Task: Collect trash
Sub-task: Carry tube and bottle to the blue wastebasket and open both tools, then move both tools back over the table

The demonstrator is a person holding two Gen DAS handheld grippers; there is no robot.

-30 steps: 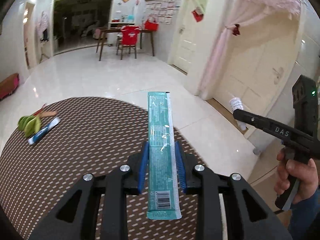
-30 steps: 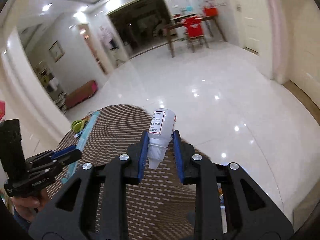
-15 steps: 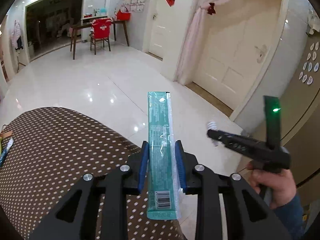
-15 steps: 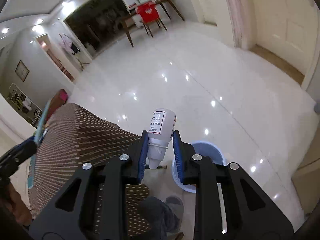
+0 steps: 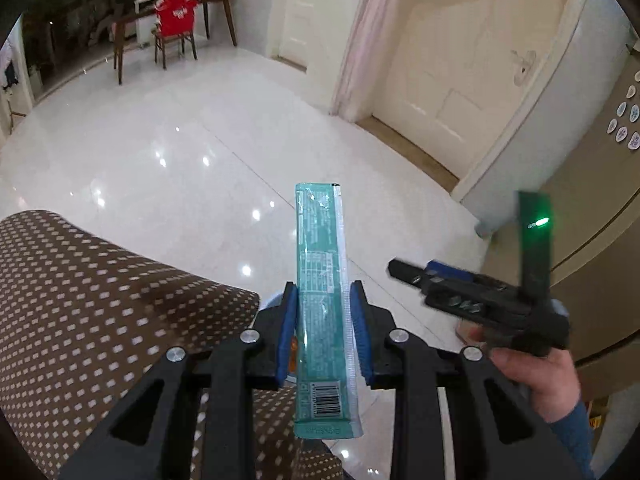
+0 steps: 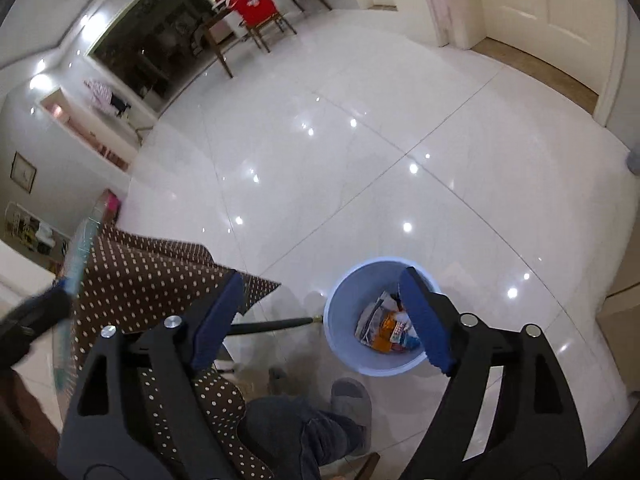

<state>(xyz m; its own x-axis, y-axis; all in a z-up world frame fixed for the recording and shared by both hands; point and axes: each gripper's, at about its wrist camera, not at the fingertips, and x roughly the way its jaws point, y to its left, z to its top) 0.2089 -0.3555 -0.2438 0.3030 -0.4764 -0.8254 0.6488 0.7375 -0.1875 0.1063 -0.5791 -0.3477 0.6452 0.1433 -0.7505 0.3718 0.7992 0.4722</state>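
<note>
Bin (image 6: 340, 312) shows fully only under opening right gripper (image 6: 324, 320).

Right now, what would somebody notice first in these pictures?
Probably the long teal wrapper sticking up between the left gripper jaws. Next, the blue bin on the shiny white floor, with trash inside, framed by the right gripper jaws, which are opening with nothing between them.

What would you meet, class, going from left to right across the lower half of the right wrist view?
Teal wrapper → brown dotted tablecloth → left blue pad of the opening, empty right tongs → blue trash bin → right blue pad.
</note>
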